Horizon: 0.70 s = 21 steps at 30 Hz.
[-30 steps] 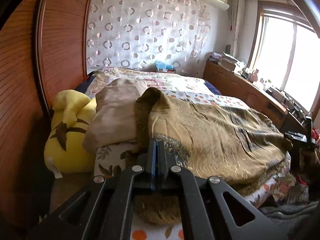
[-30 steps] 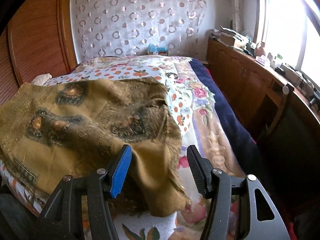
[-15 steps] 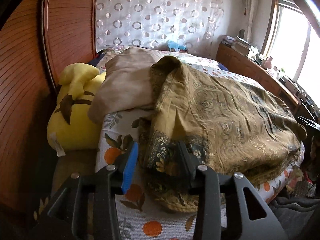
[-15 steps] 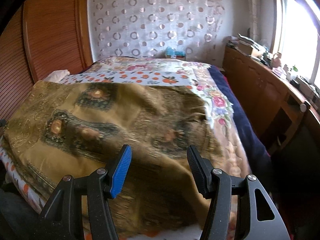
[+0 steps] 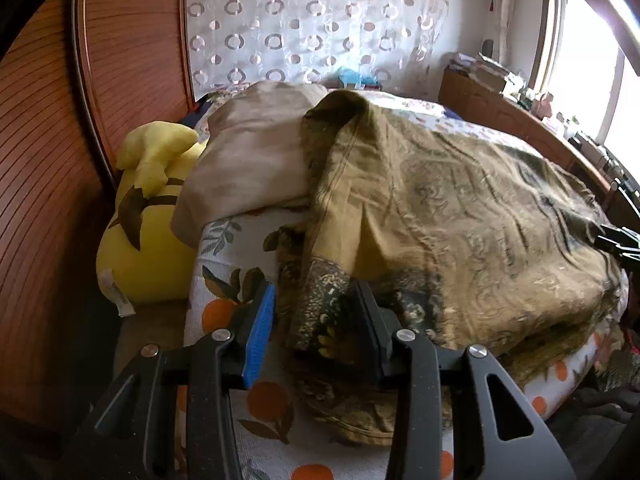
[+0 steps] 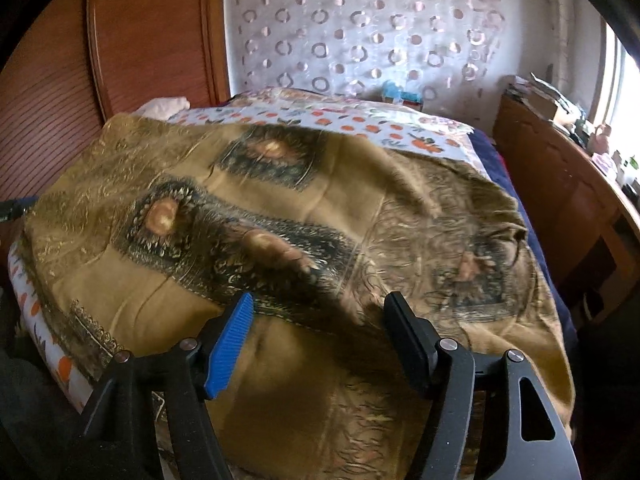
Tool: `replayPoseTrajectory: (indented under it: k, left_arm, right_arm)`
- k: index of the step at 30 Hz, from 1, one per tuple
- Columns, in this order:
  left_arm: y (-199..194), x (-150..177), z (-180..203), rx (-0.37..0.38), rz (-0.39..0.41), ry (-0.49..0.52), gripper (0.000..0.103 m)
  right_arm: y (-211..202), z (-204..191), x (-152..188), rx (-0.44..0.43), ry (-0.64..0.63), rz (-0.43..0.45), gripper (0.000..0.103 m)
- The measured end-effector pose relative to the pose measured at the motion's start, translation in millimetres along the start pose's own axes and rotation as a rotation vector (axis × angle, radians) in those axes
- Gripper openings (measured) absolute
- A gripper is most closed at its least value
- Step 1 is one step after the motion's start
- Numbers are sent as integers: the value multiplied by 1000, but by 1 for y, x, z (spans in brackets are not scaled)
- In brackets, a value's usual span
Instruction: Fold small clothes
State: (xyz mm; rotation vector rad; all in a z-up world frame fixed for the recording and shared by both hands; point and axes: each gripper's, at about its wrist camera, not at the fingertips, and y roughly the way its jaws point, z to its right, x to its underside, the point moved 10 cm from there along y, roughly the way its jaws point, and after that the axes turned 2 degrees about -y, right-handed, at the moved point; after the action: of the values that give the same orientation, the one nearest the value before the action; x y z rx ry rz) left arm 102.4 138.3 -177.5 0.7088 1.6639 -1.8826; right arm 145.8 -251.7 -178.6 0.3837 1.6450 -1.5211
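Folding barely begun: olive patterned cloth [image 6: 304, 216] lies spread and rumpled on the bed [image 5: 224, 308], left tongs [image 5: 314, 320] parted astride its 7 o'clock corner, right tongs [image 6: 318, 332] just widened, empty above it.

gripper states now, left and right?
Left gripper: open, just let go; cloth edge lies between the jaws, ungripped.
Right gripper: open, just widened, above the cloth, holding nothing.

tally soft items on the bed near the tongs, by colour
Olive-gold patterned cloth: 1
Yellow plush toy: 1
Beige pillow: 1
Total: 3
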Motion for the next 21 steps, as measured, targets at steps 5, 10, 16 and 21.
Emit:
replayPoseTrajectory:
  k: [5, 10, 16, 21]
  left_arm:
    - [10, 4, -5, -5, -13, -4, 44]
    - [13, 4, 1, 5, -12, 16, 56]
    - [14, 2, 4, 11, 7, 20, 43]
    - [7, -6, 13, 116, 9, -20, 3]
  right_arm:
    - [10, -1, 6, 6, -12, -20, 71]
    - [17, 1, 8, -10, 30, 2, 77]
    - [13, -1, 17, -8, 33, 34, 77]
    - [13, -2, 20, -9, 35, 36, 77]
